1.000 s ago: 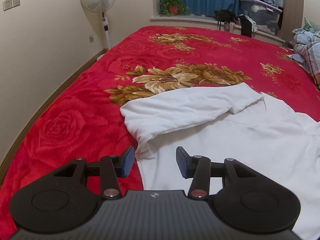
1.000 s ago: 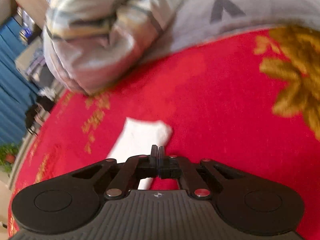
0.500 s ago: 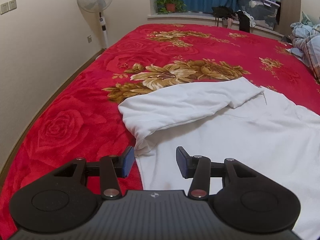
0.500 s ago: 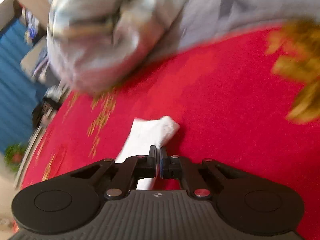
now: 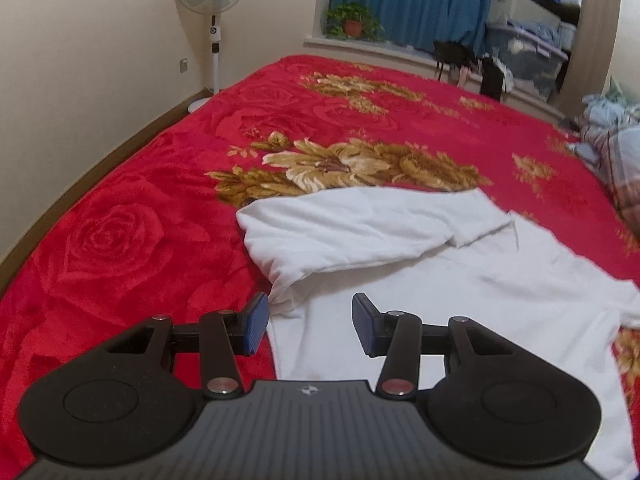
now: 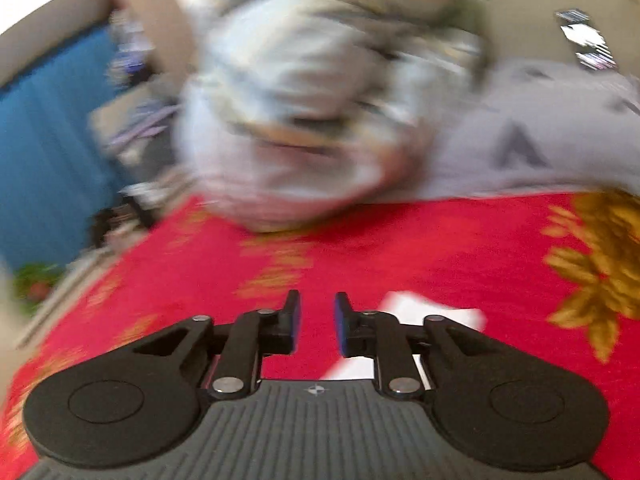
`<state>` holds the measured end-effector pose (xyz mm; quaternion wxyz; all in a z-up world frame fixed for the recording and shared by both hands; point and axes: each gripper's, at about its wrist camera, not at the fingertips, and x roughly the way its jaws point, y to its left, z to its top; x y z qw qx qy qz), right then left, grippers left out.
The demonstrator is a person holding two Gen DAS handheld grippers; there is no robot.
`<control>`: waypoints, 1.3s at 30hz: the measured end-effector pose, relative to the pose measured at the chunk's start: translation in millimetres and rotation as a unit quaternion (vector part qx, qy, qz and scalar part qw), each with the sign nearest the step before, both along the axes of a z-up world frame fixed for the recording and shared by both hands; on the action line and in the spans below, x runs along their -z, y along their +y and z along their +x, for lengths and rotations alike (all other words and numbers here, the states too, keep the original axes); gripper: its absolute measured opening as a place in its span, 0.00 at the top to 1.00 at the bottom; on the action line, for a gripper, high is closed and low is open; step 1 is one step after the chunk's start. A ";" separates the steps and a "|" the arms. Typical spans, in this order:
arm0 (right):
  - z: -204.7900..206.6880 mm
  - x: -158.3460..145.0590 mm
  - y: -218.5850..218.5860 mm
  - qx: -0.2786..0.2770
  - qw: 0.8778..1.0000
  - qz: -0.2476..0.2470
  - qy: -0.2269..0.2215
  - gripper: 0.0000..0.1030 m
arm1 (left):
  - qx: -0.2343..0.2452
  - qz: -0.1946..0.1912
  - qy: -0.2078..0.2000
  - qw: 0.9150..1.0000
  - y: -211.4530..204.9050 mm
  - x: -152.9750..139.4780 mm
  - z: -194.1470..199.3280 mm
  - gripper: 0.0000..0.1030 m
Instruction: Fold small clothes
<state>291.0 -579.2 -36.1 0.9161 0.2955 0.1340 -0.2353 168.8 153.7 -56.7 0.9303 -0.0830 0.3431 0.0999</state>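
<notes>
A white garment (image 5: 420, 280) lies spread on the red floral blanket (image 5: 120, 240), with one sleeve folded across its upper part. My left gripper (image 5: 306, 322) is open and empty, hovering over the garment's near left edge. In the blurred right wrist view my right gripper (image 6: 316, 320) is open with a narrow gap and holds nothing. A white sleeve end (image 6: 436, 312) lies on the blanket (image 6: 400, 248) just right of and behind its right finger.
A pile of crumpled plaid and grey clothes (image 6: 320, 100) lies beyond the right gripper and shows at the bed's right edge (image 5: 616, 152). A standing fan (image 5: 210, 8), a potted plant (image 5: 352, 24) and storage boxes (image 5: 528, 48) stand past the bed.
My right gripper has opened and let go of the white sleeve end, then shifted left of it. The left gripper stays open and has tilted up slightly.
</notes>
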 end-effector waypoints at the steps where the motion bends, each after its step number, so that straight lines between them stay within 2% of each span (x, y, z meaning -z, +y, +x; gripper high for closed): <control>1: -4.3 -14.9 23.6 -0.041 0.999 -0.011 -0.002 0.70 | 0.000 -0.003 -0.006 1.000 -0.1 -2.3 -1.3 0.51; 3: -13.1 -34.8 64.3 -0.108 0.994 -0.027 0.007 0.62 | 0.004 -0.009 -0.019 1.000 -0.9 -7.8 -5.3 0.50; 5: -30.9 -46.4 110.6 -0.172 0.984 -0.045 0.009 0.59 | 0.008 -0.008 -0.032 0.999 -2.8 -12.3 -9.8 0.40; 6: -36.8 -48.8 129.6 -0.197 0.979 -0.051 0.013 0.53 | 0.010 -0.004 -0.039 0.999 -4.2 -14.1 -12.5 0.38; 8: -51.3 -43.6 166.0 -0.247 0.967 -0.056 0.028 0.47 | 0.018 0.006 -0.053 0.998 -8.2 -16.7 -18.2 0.32; 10: -56.8 -27.9 193.7 -0.292 0.952 -0.065 0.061 0.44 | 0.023 0.019 -0.057 0.998 -11.6 -16.9 -22.9 0.31; 12: -59.9 5.0 217.4 -0.322 0.937 -0.092 0.095 0.44 | 0.024 0.029 -0.055 0.998 -12.1 -16.3 -26.4 0.31; 13: -56.5 25.7 223.4 -0.333 0.928 -0.096 0.133 0.45 | 0.022 0.031 -0.055 0.998 -11.0 -16.0 -27.8 0.31; 14: -52.4 48.0 228.6 -0.350 0.916 -0.076 0.178 0.47 | 0.020 0.032 -0.054 0.998 -9.2 -15.4 -29.4 0.31; 15: -50.0 64.8 229.7 -0.362 0.907 -0.049 0.211 0.53 | 0.019 0.033 -0.053 0.998 -7.2 -15.2 -30.2 0.31; 16: -53.1 78.3 233.4 -0.370 0.898 -0.029 0.237 0.54 | 0.018 0.033 -0.052 0.998 -4.5 -15.4 -31.4 0.31; 18: -62.7 95.5 243.2 -0.392 0.880 -0.033 0.264 0.57 | 0.015 0.030 -0.052 0.998 0.9 -16.3 -34.4 0.31; 19: -66.5 99.9 246.3 -0.397 0.876 -0.049 0.270 0.67 | 0.014 0.030 -0.052 0.998 3.0 -16.8 -35.6 0.31; 20: -69.7 100.1 247.8 -0.394 0.876 -0.068 0.270 0.75 | 0.012 0.030 -0.053 0.998 4.6 -17.3 -37.1 0.31; 21: -72.6 98.0 247.2 -0.391 0.877 -0.068 0.270 0.97 | 0.011 0.029 -0.055 0.998 6.3 -18.0 -38.9 0.31; 22: -74.3 93.8 242.0 -0.392 0.881 -0.047 0.261 0.98 | 0.009 0.029 -0.057 0.998 7.2 -18.5 -40.6 0.31; 24: -83.4 86.3 231.8 -0.381 0.892 -0.026 0.243 0.99 | 0.009 0.030 -0.058 0.998 8.2 -19.4 -43.4 0.31; 27: -96.0 84.5 224.9 -0.369 0.894 -0.045 0.251 1.00 | 0.016 0.030 -0.056 0.998 6.1 -18.6 -44.1 0.31; 29: -101.5 86.0 222.8 -0.352 0.898 -0.067 0.254 0.96 | 0.021 0.034 -0.053 0.998 2.4 -17.1 -43.0 0.31; 31: -105.7 82.8 218.8 -0.361 0.905 -0.043 0.222 0.92 | 0.027 0.039 -0.050 0.998 -3.3 -14.9 -40.3 0.31; 32: -103.0 83.8 215.6 -0.376 0.902 -0.030 0.209 0.89 | 0.030 0.040 -0.049 0.998 -6.1 -13.8 -39.0 0.31; 33: -102.0 86.6 216.6 -0.395 0.895 -0.026 0.206 0.82 | 0.033 0.042 -0.048 0.997 -8.8 -12.4 -37.6 0.31; 34: -99.5 91.2 223.0 -0.412 0.883 -0.032 0.221 0.81 | 0.036 0.045 -0.047 0.997 -12.1 -10.9 -35.7 0.31; 35: -95.3 102.7 230.9 -0.425 0.865 -0.047 0.262 0.81 | 0.038 0.047 -0.048 0.997 -15.0 -10.1 -34.3 0.32; 36: -94.7 109.6 233.8 -0.425 0.857 -0.057 0.285 0.84 | 0.041 0.048 -0.054 0.997 -18.2 -10.1 -33.6 0.32; 38: -94.2 102.0 233.7 -0.415 0.863 -0.064 0.280 0.84 | 0.049 0.057 -0.065 0.995 -26.1 -9.0 -28.8 0.34; 39: -93.9 92.2 233.6 -0.407 0.871 -0.079 0.265 0.82 | 0.052 0.063 -0.066 0.994 -30.9 -7.5 -22.5 0.37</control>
